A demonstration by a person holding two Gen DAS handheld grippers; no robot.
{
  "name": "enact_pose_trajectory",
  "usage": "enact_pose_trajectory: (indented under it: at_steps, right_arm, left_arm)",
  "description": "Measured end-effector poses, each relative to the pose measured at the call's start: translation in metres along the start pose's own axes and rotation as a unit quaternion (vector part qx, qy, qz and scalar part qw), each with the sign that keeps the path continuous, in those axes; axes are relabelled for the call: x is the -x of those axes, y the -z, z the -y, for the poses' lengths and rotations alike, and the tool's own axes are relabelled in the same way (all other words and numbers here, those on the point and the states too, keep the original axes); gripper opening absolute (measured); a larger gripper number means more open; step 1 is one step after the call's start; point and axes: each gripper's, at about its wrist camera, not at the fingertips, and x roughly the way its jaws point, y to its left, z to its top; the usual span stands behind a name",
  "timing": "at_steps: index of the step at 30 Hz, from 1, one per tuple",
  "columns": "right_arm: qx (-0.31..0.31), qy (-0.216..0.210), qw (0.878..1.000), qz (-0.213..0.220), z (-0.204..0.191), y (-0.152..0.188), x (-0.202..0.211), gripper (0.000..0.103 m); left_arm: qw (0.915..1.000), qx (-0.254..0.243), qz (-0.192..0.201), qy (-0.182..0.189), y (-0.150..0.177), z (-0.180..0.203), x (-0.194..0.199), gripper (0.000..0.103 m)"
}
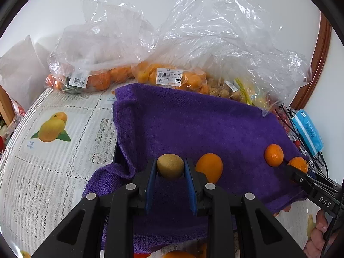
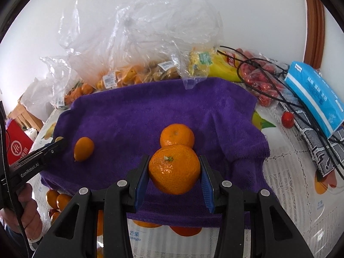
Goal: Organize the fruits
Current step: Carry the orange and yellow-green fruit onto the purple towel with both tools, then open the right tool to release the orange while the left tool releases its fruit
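Note:
A purple towel (image 1: 193,124) (image 2: 150,111) covers the middle of the table. My left gripper (image 1: 170,167) is shut on a small brownish-yellow round fruit (image 1: 170,166), held just above the towel. An oval kumquat (image 1: 209,167) (image 2: 83,148) lies on the towel right beside it. My right gripper (image 2: 174,169) is shut on a mandarin (image 2: 174,168) with a green stem scar. A second mandarin (image 2: 177,135) (image 1: 274,155) rests on the towel just beyond it. The right gripper (image 1: 297,167) with its mandarin shows at the right edge of the left wrist view.
Clear plastic bags of oranges (image 1: 86,75) and kumquats (image 1: 172,75) line the back. Bananas (image 2: 219,68), a red snack pack (image 2: 262,86), black cables (image 2: 301,107) and a blue tissue pack (image 2: 311,94) crowd the right. A hand (image 2: 28,212) holds the left gripper's handle.

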Motion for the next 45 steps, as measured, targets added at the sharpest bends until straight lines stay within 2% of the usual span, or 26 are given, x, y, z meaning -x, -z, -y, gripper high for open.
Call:
enact_pose_trajectory:
  at_steps: [11, 23, 27, 31, 38, 41, 45]
  right_arm:
    - [0.012, 0.001, 1.000, -0.020, -0.006, 0.006, -0.012, 0.044]
    - [0.034, 0.009, 0.999, -0.008, -0.013, 0.007, -0.009, 0.045]
    - [0.035, 0.005, 0.999, 0.002, -0.013, 0.006, -0.005, 0.054]
    - [0.030, -0.001, 0.999, 0.018, -0.012, 0.005, 0.001, 0.058]
    - [0.042, 0.004, 0.998, 0.038, -0.017, 0.004, 0.010, 0.065]
    - [0.061, 0.018, 0.997, 0.044, -0.024, 0.006, 0.012, 0.066]
    - [0.068, 0.015, 0.996, 0.052, -0.031, 0.006, 0.020, 0.066]
  left_arm:
    - [0.9999, 0.001, -0.013, -0.010, -0.002, -0.001, -0.005, 0.025]
    - [0.9997, -0.001, -0.021, -0.013, 0.000, -0.001, -0.009, 0.025]
    - [0.9996, -0.001, -0.025, -0.012, 0.000, -0.001, -0.010, 0.025]
    - [0.9998, 0.000, -0.019, -0.003, -0.001, 0.000, -0.005, 0.025]
    - [0.9999, 0.006, -0.010, 0.005, -0.003, -0.001, 0.001, 0.042]
    - [0.9999, 0.009, -0.006, 0.008, -0.003, -0.001, 0.005, 0.043]
    - [0.9999, 0.010, 0.003, 0.010, -0.005, -0.001, 0.011, 0.046]
